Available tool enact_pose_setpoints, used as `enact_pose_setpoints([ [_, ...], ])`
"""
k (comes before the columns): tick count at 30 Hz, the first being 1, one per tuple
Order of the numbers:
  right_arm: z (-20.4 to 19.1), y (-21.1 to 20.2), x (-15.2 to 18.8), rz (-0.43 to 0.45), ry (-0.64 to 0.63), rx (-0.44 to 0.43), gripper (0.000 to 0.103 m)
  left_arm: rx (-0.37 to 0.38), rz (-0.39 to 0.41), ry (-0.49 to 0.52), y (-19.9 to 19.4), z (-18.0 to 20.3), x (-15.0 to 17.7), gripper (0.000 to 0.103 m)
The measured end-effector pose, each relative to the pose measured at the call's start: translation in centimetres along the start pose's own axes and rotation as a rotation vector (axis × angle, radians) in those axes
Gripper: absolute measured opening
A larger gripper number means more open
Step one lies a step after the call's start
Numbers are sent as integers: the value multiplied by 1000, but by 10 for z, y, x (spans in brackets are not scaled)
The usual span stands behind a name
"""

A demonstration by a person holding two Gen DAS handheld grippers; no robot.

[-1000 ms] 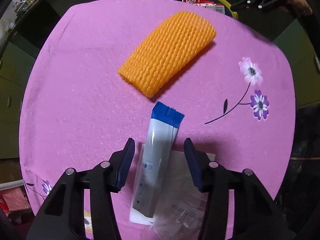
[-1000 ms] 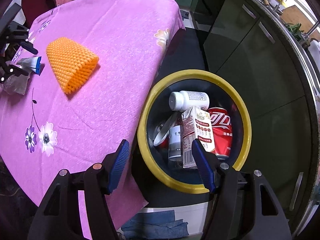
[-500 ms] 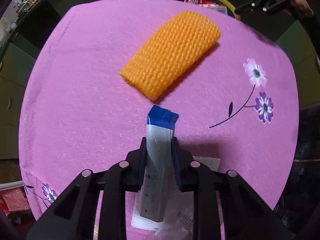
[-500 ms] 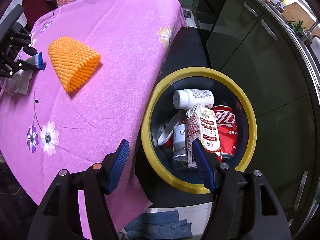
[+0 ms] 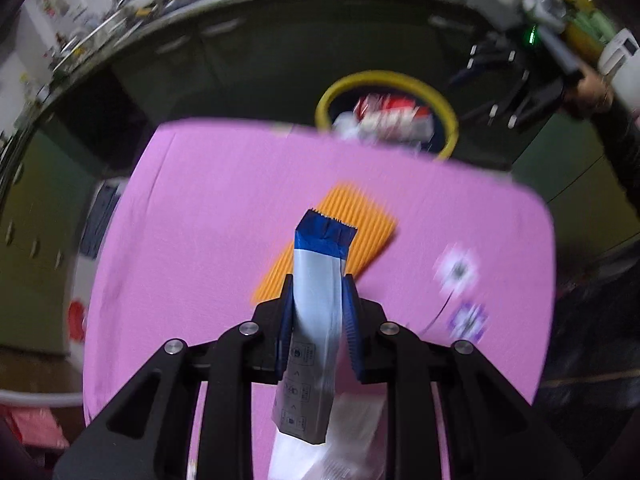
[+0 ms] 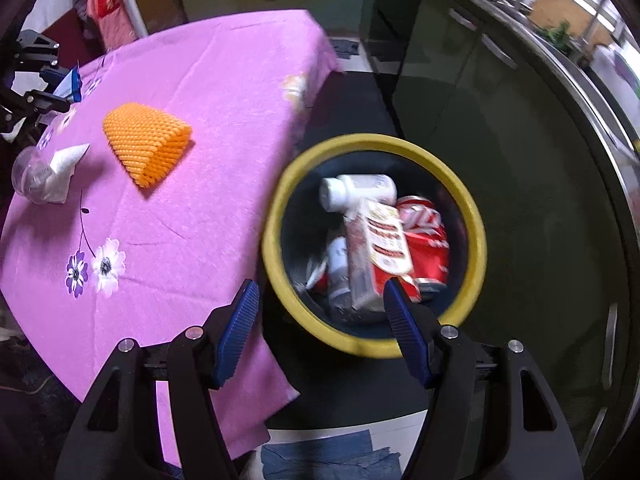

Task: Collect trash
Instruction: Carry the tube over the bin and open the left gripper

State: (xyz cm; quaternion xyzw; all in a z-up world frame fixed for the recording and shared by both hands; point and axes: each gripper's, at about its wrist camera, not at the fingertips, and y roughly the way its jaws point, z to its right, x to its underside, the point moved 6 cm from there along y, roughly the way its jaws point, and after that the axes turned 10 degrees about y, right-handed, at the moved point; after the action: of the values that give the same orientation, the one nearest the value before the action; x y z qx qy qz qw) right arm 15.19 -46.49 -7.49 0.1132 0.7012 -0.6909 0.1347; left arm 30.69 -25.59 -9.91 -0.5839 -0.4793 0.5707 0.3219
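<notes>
A pink floral tablecloth [image 6: 208, 128] covers the table, and just off its right edge stands a yellow-rimmed bin [image 6: 476, 240] already holding a white bottle [image 6: 356, 190], a carton [image 6: 376, 248] and a red can [image 6: 424, 236].

On the cloth lies an orange foam net sleeve [image 6: 146, 142], between the bin and the left gripper [image 5: 318, 312]. Nearer the left edge rest a clear plastic cup [image 6: 28, 174] and a crumpled white wrapper [image 6: 64, 164].

The left gripper's fingers are clamped on a silver sachet with a blue end [image 5: 316, 304]. Its long axis runs along the fingers, blue end pointing away from the camera toward the bin. A second ago the sachet lay flat on the cloth between spread fingers; the jaws have since closed on it and it now hangs clear above the cloth, over the orange sleeve in the left wrist view.

The right gripper [image 6: 320, 320] hangs over the bin's near rim, fingers well apart and empty, as before. The view of the bin has shifted slightly.
</notes>
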Motion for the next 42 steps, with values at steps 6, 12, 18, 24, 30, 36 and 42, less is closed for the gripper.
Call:
enact_pose_setpoints([
  [6, 48, -11, 32, 18, 104, 11, 65, 67, 47, 79, 35, 23, -98, 22],
  [12, 86, -13, 63, 21, 196, 8, 65, 125, 33, 10, 97, 39, -174, 22],
  [18, 108, -4, 80, 13, 244, -16, 65, 127, 23, -287, 149, 27, -215, 22],
  [24, 113, 1, 83, 18, 255, -40, 65, 112, 11, -541, 180, 19, -208, 23],
  [30, 109, -4, 87, 30, 249, -50, 65, 78, 61, -723, 191, 8, -201, 24],
  [36, 105, -8, 89, 38, 241, -55, 65, 88, 76, -952, 200, -3, -179, 48],
  [42, 99, -13, 90, 55, 232, -67, 65, 103, 146, -931, 158, -6, -179, 48],
])
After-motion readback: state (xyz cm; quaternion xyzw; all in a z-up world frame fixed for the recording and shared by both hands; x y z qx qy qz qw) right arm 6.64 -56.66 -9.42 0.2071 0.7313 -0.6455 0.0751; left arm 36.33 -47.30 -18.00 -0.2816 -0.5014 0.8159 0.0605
